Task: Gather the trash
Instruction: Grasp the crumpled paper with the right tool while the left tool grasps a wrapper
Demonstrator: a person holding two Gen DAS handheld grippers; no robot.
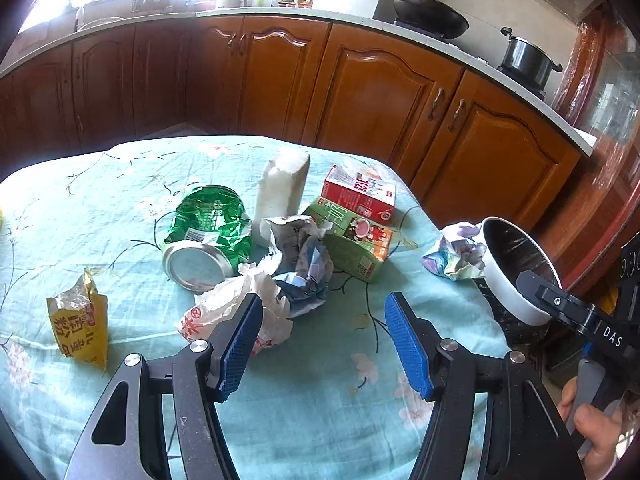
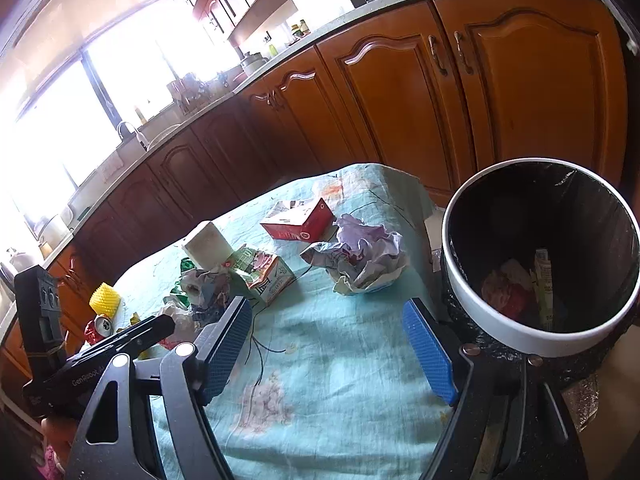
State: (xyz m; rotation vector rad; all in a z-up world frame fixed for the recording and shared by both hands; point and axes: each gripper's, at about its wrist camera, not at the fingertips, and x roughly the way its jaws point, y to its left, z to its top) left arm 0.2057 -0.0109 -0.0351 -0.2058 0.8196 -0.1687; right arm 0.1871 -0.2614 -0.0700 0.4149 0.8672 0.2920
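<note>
The left gripper [image 1: 322, 320] stands with its blue-padded jaws well apart and nothing between them, above the pale blue flowered tablecloth [image 1: 120, 208]. The right gripper [image 2: 326, 334] is likewise spread wide and empty.

Only the right wrist view looks down into the white-rimmed, black-lined round trash bin [image 2: 516, 334], just right of that claw past the table edge, with a few wrappers at its bottom. The left view shows merely its rim, partly behind the other tool. Only the left view shows the yellow foil sachet [image 1: 78, 326], left of its claw.

Just ahead of the left claw lies a crumpled white plastic wrapper [image 1: 232, 304]. Beyond it lies a crushed green drink can [image 1: 206, 236] on its side, long axis towards the camera, base nearest. A crumpled ball of printed paper [image 2: 360, 260] sits ahead of the right claw.

The print on the cartons behind is hard to read.
</note>
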